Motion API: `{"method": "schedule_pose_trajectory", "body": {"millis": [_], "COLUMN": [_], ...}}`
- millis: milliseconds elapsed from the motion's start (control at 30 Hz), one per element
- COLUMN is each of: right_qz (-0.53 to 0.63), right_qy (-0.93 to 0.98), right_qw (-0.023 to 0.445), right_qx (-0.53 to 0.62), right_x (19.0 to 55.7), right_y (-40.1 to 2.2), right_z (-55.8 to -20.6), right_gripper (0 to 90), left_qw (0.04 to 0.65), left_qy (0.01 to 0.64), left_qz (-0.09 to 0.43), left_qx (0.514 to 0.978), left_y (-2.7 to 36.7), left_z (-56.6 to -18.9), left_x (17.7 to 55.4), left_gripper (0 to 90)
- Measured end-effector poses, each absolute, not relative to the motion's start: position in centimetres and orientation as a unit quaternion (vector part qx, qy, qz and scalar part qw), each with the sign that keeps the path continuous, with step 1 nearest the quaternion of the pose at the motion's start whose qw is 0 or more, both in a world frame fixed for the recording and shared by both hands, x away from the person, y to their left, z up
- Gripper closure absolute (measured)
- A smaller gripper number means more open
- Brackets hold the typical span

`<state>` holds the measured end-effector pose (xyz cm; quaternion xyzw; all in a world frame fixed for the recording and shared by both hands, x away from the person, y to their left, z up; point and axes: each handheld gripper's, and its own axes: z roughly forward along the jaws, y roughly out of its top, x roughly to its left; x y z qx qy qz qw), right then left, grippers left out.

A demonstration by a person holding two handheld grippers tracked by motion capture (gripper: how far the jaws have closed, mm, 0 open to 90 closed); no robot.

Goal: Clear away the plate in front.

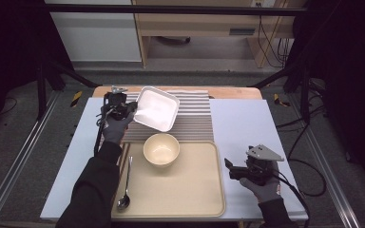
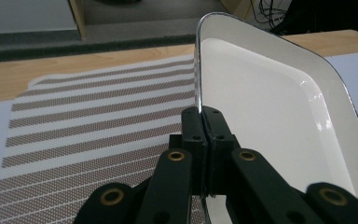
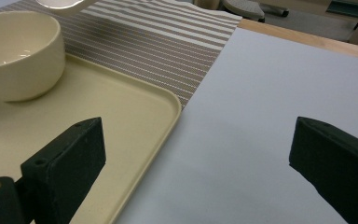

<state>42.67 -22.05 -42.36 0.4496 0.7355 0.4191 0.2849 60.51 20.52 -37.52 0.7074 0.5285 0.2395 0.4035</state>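
A white rectangular dish (image 1: 156, 108) is lifted and tilted above the striped placemat (image 1: 195, 118). My left gripper (image 1: 125, 110) is shut on its left rim; in the left gripper view the black jaws pinch the thin edge of the dish (image 2: 270, 107), with my left gripper (image 2: 203, 122) pressed tight on it. A cream bowl (image 1: 161, 148) stands at the far edge of the beige tray (image 1: 195, 190). My right gripper (image 1: 230, 169) rests open on the white table to the right of the tray, its jaws wide apart with nothing between them in the right gripper view (image 3: 196, 154).
A metal spoon (image 1: 125, 190) lies on the tray's left side, beside brown chopsticks (image 1: 122, 159) along the tray's left edge. The bowl (image 3: 14, 51) and the tray's corner (image 3: 165, 100) lie left of my right gripper. A wooden table edge (image 1: 228, 91) runs behind the placemat.
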Motion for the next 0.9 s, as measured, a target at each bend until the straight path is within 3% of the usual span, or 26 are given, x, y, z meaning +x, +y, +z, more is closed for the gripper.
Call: {"method": "schedule_pose_trajectory", "body": {"millis": [900], "right_qz": [0.42], "right_qy": [0.736], "right_qw": [0.286], "right_qx": [0.446], "right_x": [42.5], "right_y": [-21.7], "right_z": [-42.2], "right_gripper": [3.9], "left_qw": [0.464], "left_qy": [0.481], "left_qz": [0.257], "left_qx": [0.698], "left_y": [21.6], "left_z": [-31.9], "left_x": [54.3], "left_gripper": [88.6]}}
